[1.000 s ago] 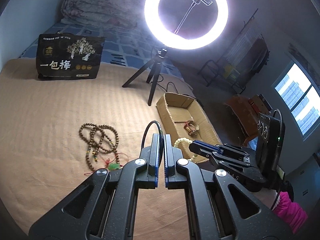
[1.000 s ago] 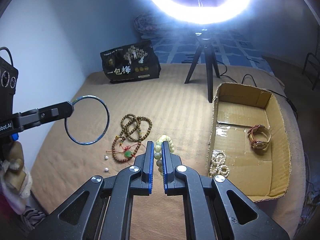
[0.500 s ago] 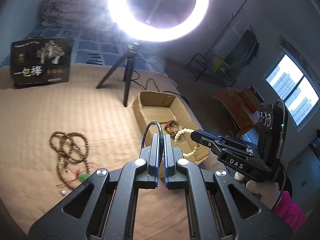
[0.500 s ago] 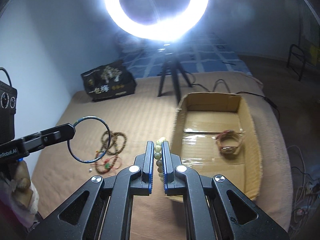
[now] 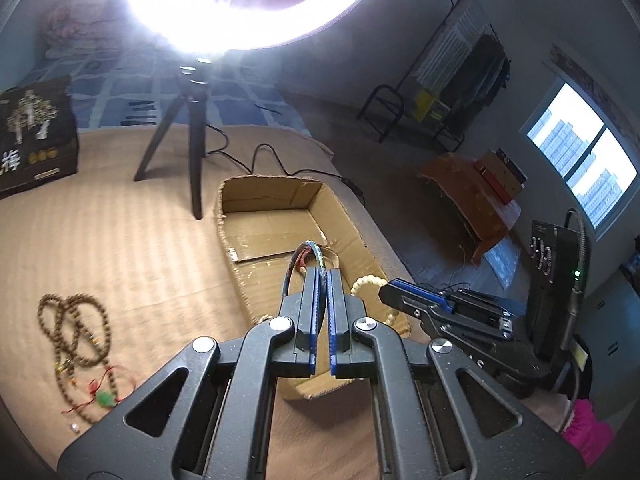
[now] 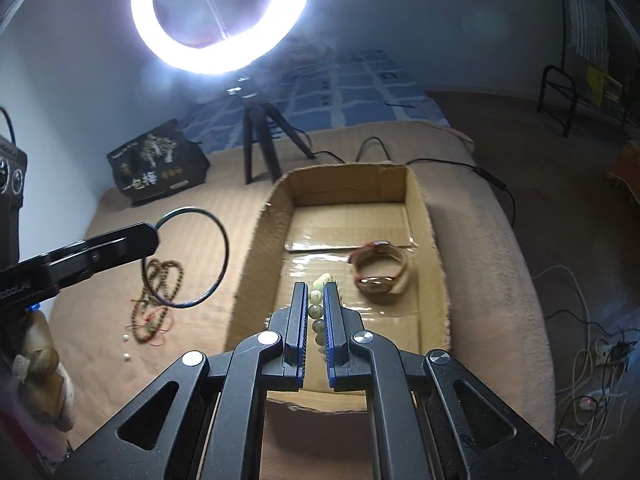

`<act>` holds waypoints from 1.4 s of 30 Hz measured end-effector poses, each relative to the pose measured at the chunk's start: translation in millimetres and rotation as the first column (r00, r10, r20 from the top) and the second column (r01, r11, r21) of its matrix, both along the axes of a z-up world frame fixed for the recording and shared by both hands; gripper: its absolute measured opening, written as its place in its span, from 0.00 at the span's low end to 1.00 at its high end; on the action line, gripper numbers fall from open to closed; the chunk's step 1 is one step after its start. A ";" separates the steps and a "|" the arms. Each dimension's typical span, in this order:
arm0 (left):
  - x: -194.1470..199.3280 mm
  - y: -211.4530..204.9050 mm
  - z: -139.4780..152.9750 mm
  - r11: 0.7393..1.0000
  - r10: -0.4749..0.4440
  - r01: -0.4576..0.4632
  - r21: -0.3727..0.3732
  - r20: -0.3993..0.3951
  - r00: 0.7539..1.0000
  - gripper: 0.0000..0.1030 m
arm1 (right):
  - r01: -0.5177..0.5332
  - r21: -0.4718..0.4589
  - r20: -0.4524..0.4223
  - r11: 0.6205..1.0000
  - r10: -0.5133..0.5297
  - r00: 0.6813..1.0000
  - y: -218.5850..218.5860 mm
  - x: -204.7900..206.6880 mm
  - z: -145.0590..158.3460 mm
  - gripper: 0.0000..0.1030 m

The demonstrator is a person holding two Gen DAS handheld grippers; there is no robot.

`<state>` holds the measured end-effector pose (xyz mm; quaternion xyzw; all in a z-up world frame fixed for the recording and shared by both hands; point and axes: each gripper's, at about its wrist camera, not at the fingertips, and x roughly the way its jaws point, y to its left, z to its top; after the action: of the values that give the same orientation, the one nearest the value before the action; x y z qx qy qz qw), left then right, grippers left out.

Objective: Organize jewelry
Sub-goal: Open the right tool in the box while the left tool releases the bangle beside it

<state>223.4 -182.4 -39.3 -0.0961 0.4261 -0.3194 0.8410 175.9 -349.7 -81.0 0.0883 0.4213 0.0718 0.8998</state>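
Over the cardboard box [image 6: 424,216] on the bed [image 6: 472,240] we carry two pieces at once, and the step in hand looks like setting both down inside it. Our right gripper [image 6: 316,300] is clamped on a pale bead bracelet [image 6: 317,298], its beads strung between the pads, and it hangs above the near half of the box floor. Our left gripper [image 5: 322,280] is pinched shut on a thin dark bangle [image 5: 289,276]; in the right wrist view that bangle [image 6: 188,256] sits out beyond the box's left wall, over the bed, so we judge it has further to go.

To do this well, we should lower the bracelet close to the taped floor before letting go, so the beads do not bounce or roll. We should aim for the bare patch left of the wristwatch [image 6: 380,270], which already lies toward the right wall, and keep off it. The bangle ought to clear the cardboard rim fully, then come down flat; released on edge it would probably roll. Freeing one piece at a time would keep the two grippers from crowding each other.

Still out on the bed lie the brown bead necklace [image 5: 76,328] with its green pendant [image 5: 105,398] and a couple of loose pearls [image 6: 127,357].
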 end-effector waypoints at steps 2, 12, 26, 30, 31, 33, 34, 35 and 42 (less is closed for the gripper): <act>4.0 -9.7 -4.5 1.000 -0.003 0.003 0.014 0.001 1.000 0.01 | 0.010 0.000 -0.010 1.000 -0.010 1.000 -4.7 0.6 -3.9 0.06; 23.3 -31.1 -29.0 0.997 0.019 -0.017 0.070 -0.022 1.000 0.01 | 0.029 -0.011 -0.052 1.000 -0.030 0.998 -14.6 5.9 -21.5 0.06; 33.2 -32.5 -38.4 0.994 0.030 -0.025 0.111 -0.046 0.998 0.02 | 0.067 -0.011 -0.085 0.998 -0.068 0.994 -20.2 9.9 -29.3 0.17; 33.6 -28.1 -39.2 0.993 0.046 -0.040 0.113 -0.051 0.998 0.12 | 0.089 -0.022 -0.066 0.996 -0.090 0.994 -21.1 7.8 -26.1 0.44; 32.7 -26.8 -38.9 0.993 0.050 -0.044 0.112 -0.049 0.998 0.12 | 0.088 -0.023 -0.066 0.996 -0.090 0.994 -20.9 8.0 -25.4 0.44; 32.0 -24.6 -39.2 0.992 0.052 -0.046 0.115 -0.048 0.997 0.12 | 0.088 -0.024 -0.065 0.996 -0.089 0.994 -20.5 7.6 -25.0 0.44; 31.3 -23.7 -39.0 0.992 0.052 -0.046 0.117 -0.047 0.998 0.12 | 0.089 -0.024 -0.067 0.996 -0.090 0.994 -20.3 7.4 -25.3 0.45; 30.3 -23.0 -38.5 0.992 0.053 -0.047 0.119 -0.045 0.998 0.12 | 0.089 -0.024 -0.069 0.996 -0.090 0.994 -19.9 7.2 -25.6 0.45; 22.2 -12.9 -29.1 0.988 0.052 -0.050 0.143 -0.014 0.999 0.12 | 0.086 -0.029 -0.059 0.996 -0.088 0.994 -15.3 5.1 -21.5 0.47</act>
<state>245.6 -195.3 -68.5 -0.0494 0.4527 -0.2657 0.8497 181.0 -365.0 -102.6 0.0970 0.4446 0.0244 0.8901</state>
